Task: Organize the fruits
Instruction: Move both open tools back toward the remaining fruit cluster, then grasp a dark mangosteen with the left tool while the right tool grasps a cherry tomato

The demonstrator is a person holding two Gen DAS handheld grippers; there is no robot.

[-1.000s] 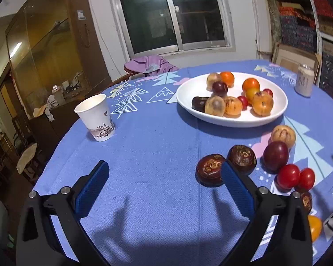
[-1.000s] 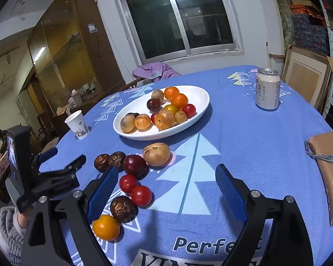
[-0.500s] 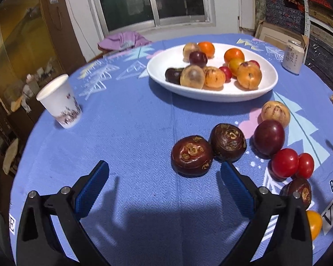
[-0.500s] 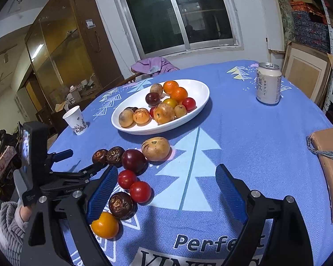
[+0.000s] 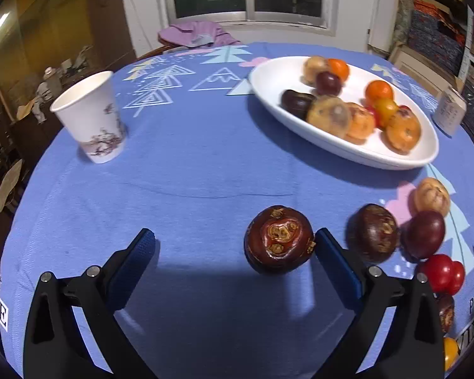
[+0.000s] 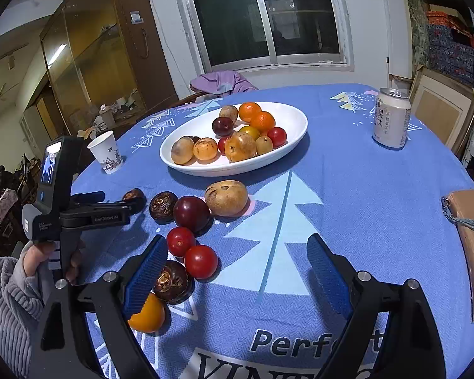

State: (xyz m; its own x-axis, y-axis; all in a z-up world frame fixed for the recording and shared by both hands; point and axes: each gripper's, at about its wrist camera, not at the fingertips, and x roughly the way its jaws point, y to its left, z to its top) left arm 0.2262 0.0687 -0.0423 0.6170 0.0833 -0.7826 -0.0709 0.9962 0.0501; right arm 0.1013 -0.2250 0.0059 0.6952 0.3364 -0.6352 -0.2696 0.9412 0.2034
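A dark brown fruit point(image 5: 279, 240) lies on the blue tablecloth between the fingers of my left gripper point(image 5: 235, 246). It sits close against the right finger, and the gripper is open. In the right wrist view, the left gripper point(image 6: 126, 199) straddles that fruit point(image 6: 134, 194). Beside it lie a second brown fruit point(image 6: 162, 205), a purple plum point(image 6: 191, 213) and a tan fruit point(image 6: 226, 197). My right gripper point(image 6: 237, 252) hovers open over two red tomatoes point(image 6: 189, 251). By its left finger are a brown fruit point(image 6: 172, 281) and an orange one point(image 6: 147, 315). The white plate point(image 6: 230, 170) holds several fruits.
A paper cup point(image 5: 91, 120) stands at the far left of the table. A drink can point(image 6: 390, 118) stands at the far right, and a tan pouch point(image 6: 470, 237) lies at the right edge. A chair draped with purple cloth point(image 6: 221, 82) is behind the table. A hand in a grey sleeve point(image 6: 12, 284) holds the left gripper.
My left gripper has moved forward and down, so the dark brown fruit now lies between its fingers. The right gripper has barely moved.
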